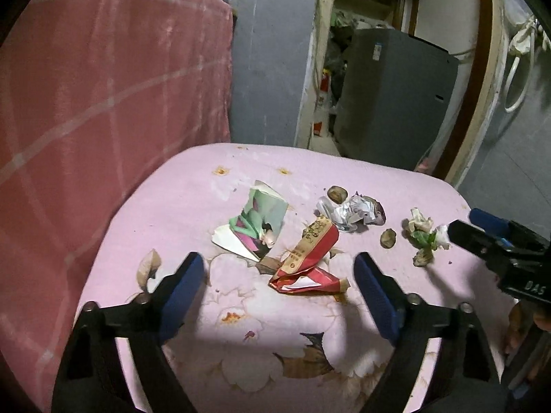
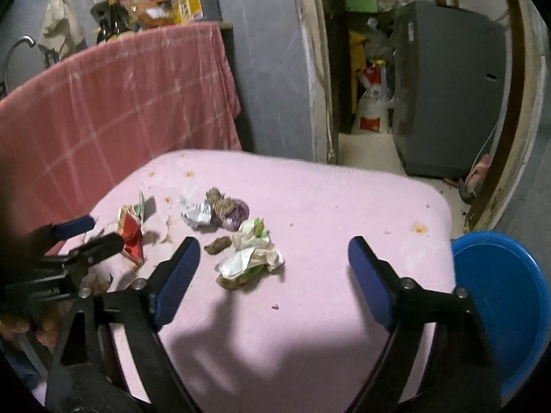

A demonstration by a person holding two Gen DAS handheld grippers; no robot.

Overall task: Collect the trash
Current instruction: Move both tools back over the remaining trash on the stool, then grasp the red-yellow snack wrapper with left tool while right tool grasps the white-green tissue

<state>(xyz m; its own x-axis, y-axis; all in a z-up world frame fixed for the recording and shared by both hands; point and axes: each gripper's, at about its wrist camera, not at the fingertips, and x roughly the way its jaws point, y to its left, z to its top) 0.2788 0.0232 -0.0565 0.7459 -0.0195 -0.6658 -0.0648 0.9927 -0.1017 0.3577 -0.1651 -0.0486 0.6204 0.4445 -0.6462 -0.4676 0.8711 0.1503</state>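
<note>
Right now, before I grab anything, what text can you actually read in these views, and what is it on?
"DAS": on the right gripper body, left wrist view; possibly part of a longer word.
Red and tan wrapper: printed characters, too blurred to read.
Yellow-labelled bottle on the shelf: label unreadable.
White and red sack in the doorway: print too small.
Left gripper body: lettering blurred.

The right gripper [image 2: 273, 265] is being held wide apart above a pink cloth [image 2: 344, 213], where crumpled wrappers [image 2: 248, 258] are lying beside a blue basin [image 2: 506, 303].
</note>
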